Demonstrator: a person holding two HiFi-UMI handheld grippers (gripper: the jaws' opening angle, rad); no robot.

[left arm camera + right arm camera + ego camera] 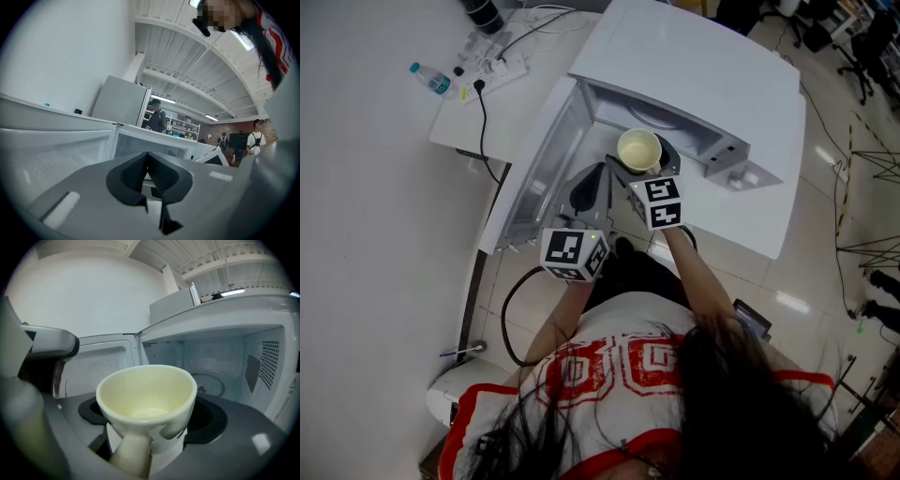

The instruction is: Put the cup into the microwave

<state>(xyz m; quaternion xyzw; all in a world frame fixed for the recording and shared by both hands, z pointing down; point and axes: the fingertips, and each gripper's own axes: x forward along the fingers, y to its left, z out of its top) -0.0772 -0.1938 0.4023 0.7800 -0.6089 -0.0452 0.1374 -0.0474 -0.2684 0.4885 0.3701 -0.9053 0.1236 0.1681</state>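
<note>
Closest to me, at the person's (pixel 656 375) waist, the left gripper (pixel 148 168) hangs low with its jaws pressed together on nothing. It points up past the open door (pixel 534 159) and takes no part in the carry. Just ahead of it, the right gripper (pixel 149 420) has its jaws clamped on the cream cup (pixel 146 390), one dark pad on either side of the body, the handle (pixel 129 455) turned back toward the holder. It is held upright and looks empty. Seen from the head view, the cup sits at the mouth of the microwave (pixel 703 84), in the air, touching neither the sill nor the walls. Whether its front rim has crossed the threshold I cannot tell. Beyond it the cavity shows the glass turntable (pixel 208 383) on its floor. Further off to the left, a power strip (pixel 502 70) and a small bottle (pixel 429 79) lie on the white table (pixel 464 127).

I would say the step in hand is the carry-in: door already swung wide, cup gripped, nothing set down yet. What comes next, to my eye, calls for a level push forward under the cavity roof and a gentle lowering until the base rests on the turntable. Only then should the jaws part and draw straight back, so the pads do not tip it.
</note>
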